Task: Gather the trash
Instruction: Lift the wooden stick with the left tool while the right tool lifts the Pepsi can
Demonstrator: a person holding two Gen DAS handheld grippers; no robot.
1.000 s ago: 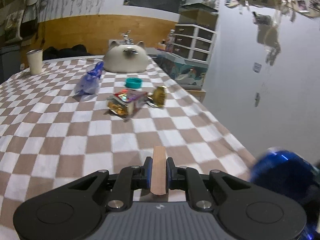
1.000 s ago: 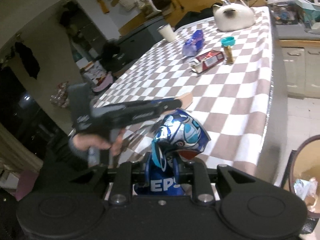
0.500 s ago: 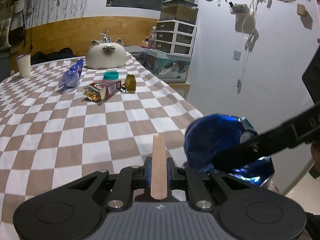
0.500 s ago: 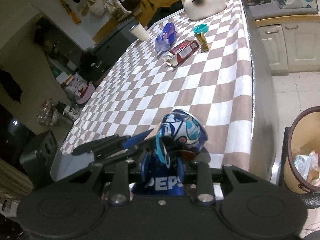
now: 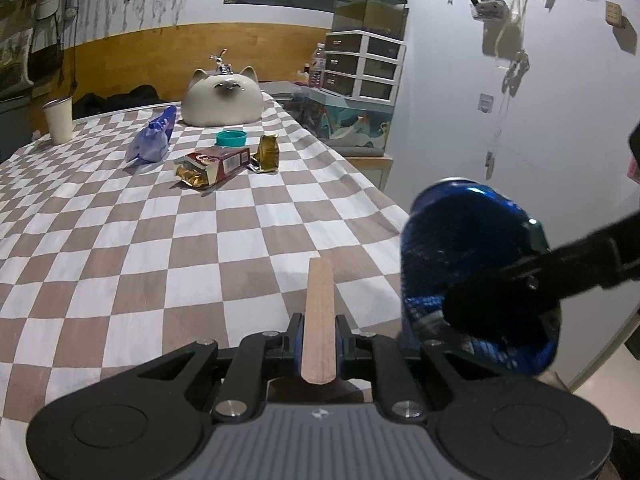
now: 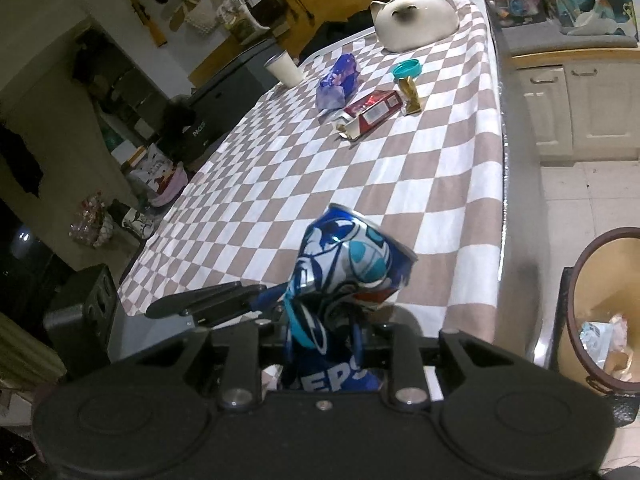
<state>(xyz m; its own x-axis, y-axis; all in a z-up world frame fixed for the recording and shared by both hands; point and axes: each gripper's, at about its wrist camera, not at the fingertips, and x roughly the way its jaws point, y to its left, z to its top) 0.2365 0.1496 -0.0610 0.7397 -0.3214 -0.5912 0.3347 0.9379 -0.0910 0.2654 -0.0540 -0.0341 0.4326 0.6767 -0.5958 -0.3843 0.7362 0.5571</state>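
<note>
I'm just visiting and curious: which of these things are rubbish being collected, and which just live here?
Rubbish job: crushed Pepsi can, wooden stick, red snack box, gold wrapper, purple bag, bin.

Just lying about: cat-shaped ornament, white cup, teal lid.

"EPS" (Pepsi, partly hidden) on the crushed blue can

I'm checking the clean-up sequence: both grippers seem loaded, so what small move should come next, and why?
Probably swing the right gripper to the right, over the bin, before letting go. Its fingers have just been closing on the crushed Pepsi can, which hangs near the table edge, not above the bin. The left gripper holds a wooden stick and can follow.
</note>
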